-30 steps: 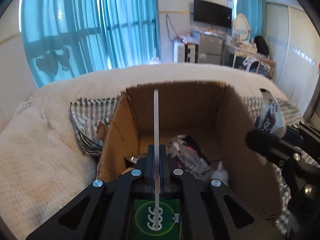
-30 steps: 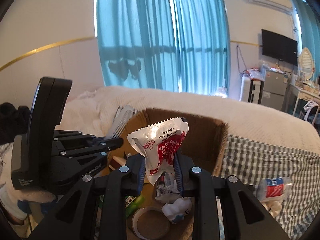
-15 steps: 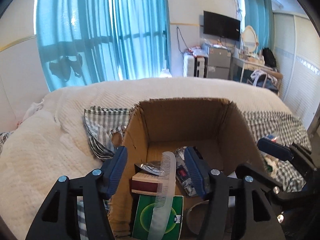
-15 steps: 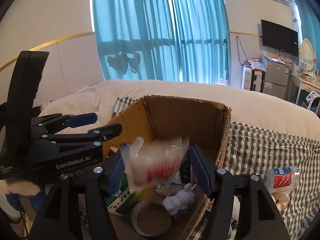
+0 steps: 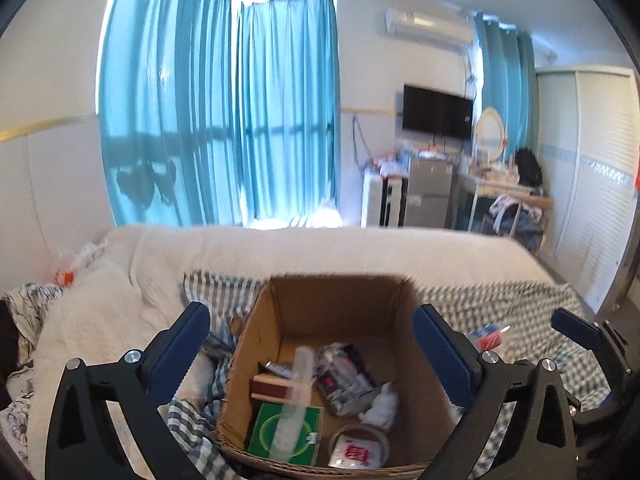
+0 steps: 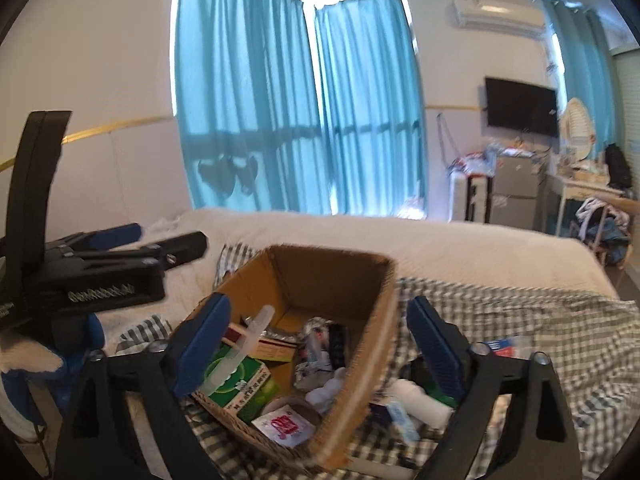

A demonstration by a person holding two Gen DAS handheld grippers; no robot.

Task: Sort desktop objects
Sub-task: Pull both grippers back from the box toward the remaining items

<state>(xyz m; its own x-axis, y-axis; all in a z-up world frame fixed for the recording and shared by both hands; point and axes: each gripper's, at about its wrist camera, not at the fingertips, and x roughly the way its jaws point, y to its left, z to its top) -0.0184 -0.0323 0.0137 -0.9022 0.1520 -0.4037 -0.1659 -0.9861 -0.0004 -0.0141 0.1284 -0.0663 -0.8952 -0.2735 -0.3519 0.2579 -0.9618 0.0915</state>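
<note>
Writing: "GenRobot.AI" on left gripper (image 6: 160, 246) body, blurred; sachet print unreadable. Left gripper (image 5: 312, 350) jaws just opened wide, empty. Right gripper (image 6: 316, 340) jaws likewise, empty. Clear comb (image 5: 294, 394) lies across green box (image 5: 286, 432) in cardboard box (image 5: 336, 304) on bed, below jaws. Red-white sachet (image 6: 285, 426) on tape roll (image 5: 360, 442) at box's near wall.

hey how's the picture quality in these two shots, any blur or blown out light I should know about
Left wrist view: strong fisheye bending, window glow washes out above the curtains, motion blur smears the cardboard box rim and the comb. Right wrist view: same curved distortion, bright backlight behind the curtains, box edge and checked cloth soft; the red and white packet reads fairly clearly.
</note>
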